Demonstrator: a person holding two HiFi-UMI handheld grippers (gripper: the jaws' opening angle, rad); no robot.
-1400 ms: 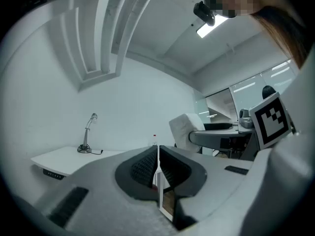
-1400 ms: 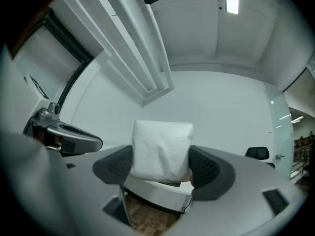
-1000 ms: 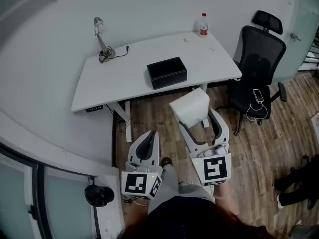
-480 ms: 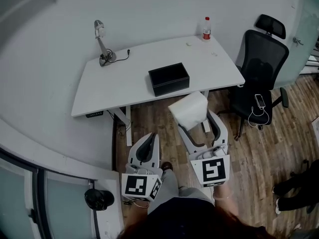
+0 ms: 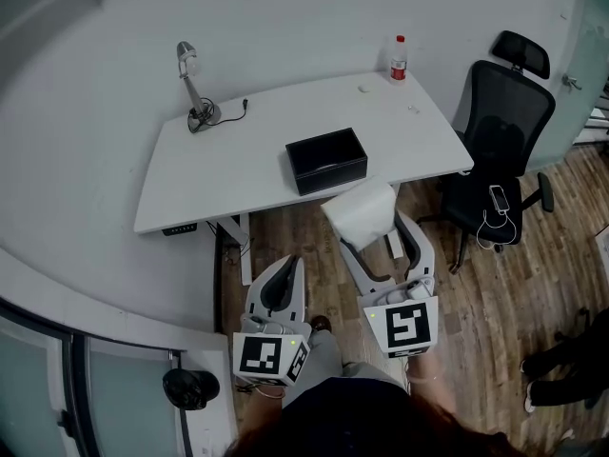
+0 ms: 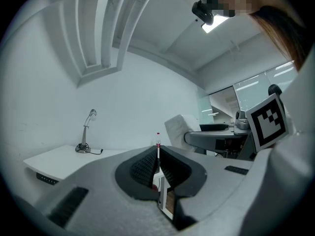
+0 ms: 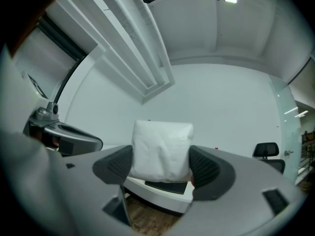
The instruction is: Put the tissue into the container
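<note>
Down at the right gripper (image 5: 377,232) is where it's all happening: its jaws are spread fairly wide and clamped on both sides of a white, soft, pillow-shaped tissue pack (image 5: 362,211). In the right gripper view the ribbed dark pads press into the left and right flanks of the tissue pack (image 7: 162,150), and most of it sticks up above them. It's held in the air at the front edge of the white desk (image 5: 228,165), just short of the black rectangular open-topped container (image 5: 326,159), so it's not in there yet. From the head view I honestly can't tell whether the pack is over the desk edge or over the wooden plank floor (image 5: 495,293). The left gripper (image 5: 282,280) hangs lower and nearer to me, well apart from the desk. Its own view shows the left gripper (image 6: 158,154) clenched, jaws together with only a thin slit left and nothing in it. Through that slit I get a sliver of a red-capped plastic bottle (image 6: 158,140), which stands at the desk's far edge. Hard bits: the pack covers most of the container (image 7: 166,186) in the right gripper view, the container's inside is too dark to read, and both hands are tucked under the marker cubes. A grey gooseneck lamp (image 5: 193,86) and a black mesh office chair (image 5: 501,127) flank the desk.
</note>
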